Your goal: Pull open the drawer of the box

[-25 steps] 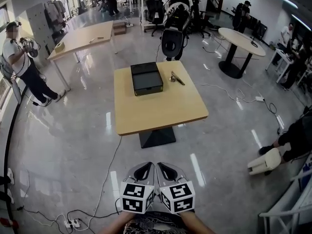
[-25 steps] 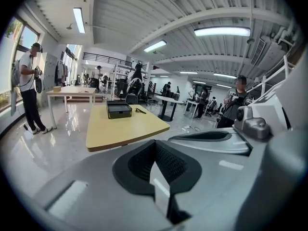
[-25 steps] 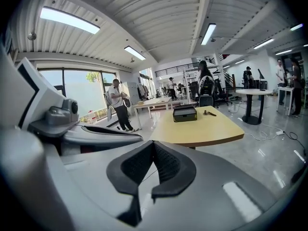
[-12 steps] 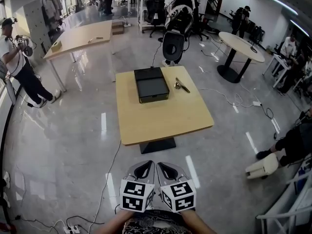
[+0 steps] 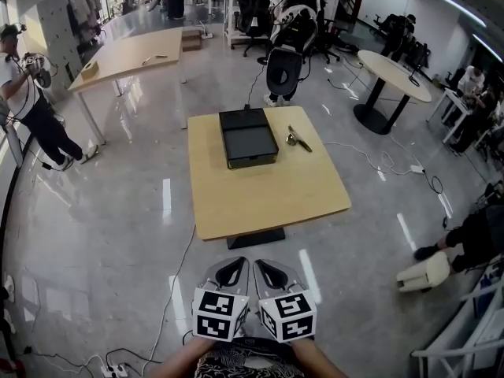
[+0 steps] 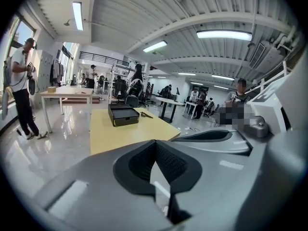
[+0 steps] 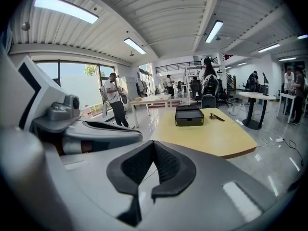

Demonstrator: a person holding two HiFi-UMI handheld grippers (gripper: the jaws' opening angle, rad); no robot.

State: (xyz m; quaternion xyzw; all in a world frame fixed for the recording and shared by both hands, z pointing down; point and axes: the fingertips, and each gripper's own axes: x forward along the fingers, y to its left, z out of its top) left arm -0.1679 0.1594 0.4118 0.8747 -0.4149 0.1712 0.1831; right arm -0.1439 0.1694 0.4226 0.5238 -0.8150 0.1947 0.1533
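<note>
**Both grippers closed and empty; box on the table ahead, out of reach.**

I hold my left gripper and my right gripper side by side, low in front of me, above the glossy grey floor and short of the near edge of the square light-wood table. In each gripper view the two jaws meet at their tips, with nothing between them. The flat black rectangular box stands on the far half of the table, well apart from both grippers. Its drawer front faces me and, as far as I can tell, sits flush with the body. A small metallic object lies on the table near the box's right side, not touching it.
</note>
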